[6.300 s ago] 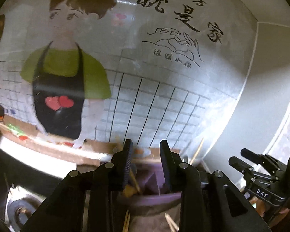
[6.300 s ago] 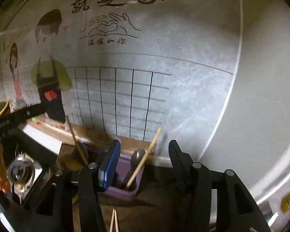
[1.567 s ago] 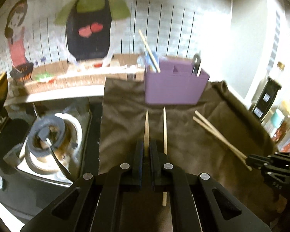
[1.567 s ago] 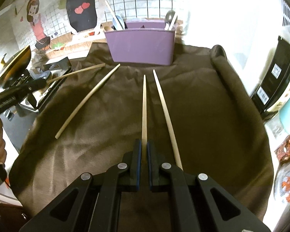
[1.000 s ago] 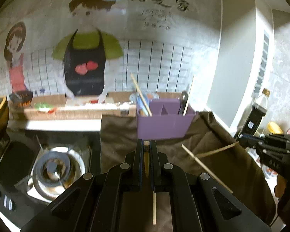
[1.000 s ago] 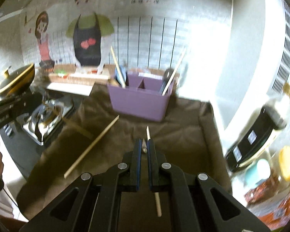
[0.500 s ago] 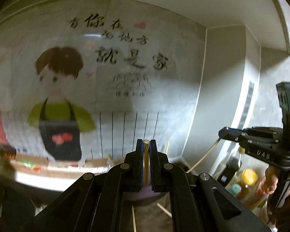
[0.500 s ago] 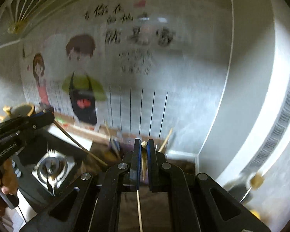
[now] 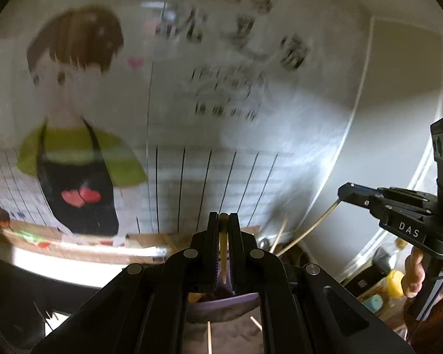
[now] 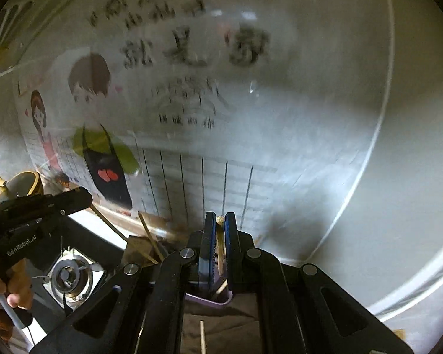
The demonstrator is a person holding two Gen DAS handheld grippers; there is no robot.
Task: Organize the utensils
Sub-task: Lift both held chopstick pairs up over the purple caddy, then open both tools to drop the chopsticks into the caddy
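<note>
Step in hand, as judged: carrying chopsticks to the purple holder (image 9: 221,302), seen low centre in both views, just beyond the fingers.

Left gripper (image 9: 223,227): clenched on a chopstick (image 9: 222,253), held upright between the pads, lower end over the holder.

Right gripper (image 10: 220,227): clenched likewise on a second chopstick (image 10: 220,244), tip at the holder's rim.

Next move, likely: lower each stick into a compartment, then release; which compartment cannot be told, the views being blurred.

Left view only: right gripper at right edge, its chopstick slanting down-left; bottles lower right.

Right view only: gas burner (image 10: 69,277) lower left; a loose chopstick (image 10: 203,336) on the brown cloth (image 10: 221,324), bottom centre.
</note>
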